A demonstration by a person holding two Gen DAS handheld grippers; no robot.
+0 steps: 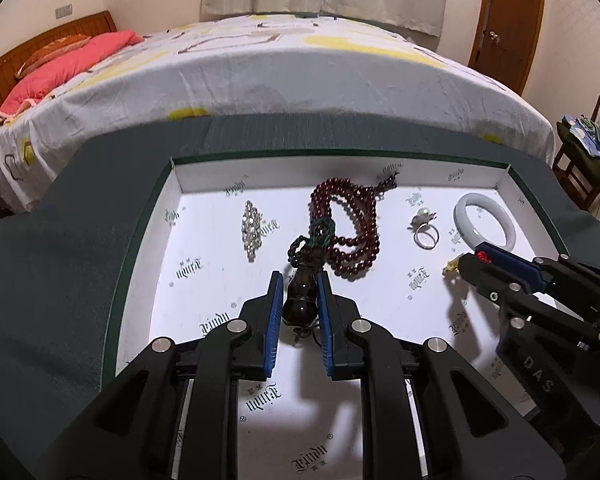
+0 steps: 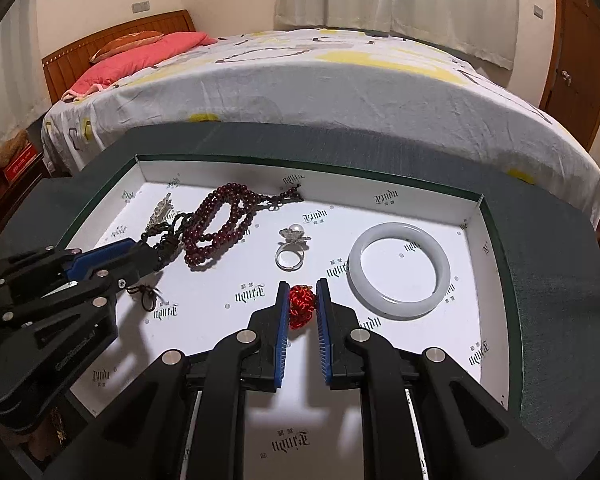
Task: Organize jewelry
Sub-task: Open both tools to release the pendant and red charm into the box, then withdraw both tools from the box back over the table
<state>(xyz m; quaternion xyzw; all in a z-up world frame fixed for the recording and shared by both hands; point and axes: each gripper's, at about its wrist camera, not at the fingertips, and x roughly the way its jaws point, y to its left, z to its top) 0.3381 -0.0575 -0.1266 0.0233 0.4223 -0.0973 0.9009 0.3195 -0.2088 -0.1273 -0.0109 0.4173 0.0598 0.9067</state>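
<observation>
Setting down inside the tray, the left gripper clenched the dark gourd pendant just short of its beads, the right gripper clenched the red knot beside the bangle; both wanted slow, low release.
</observation>
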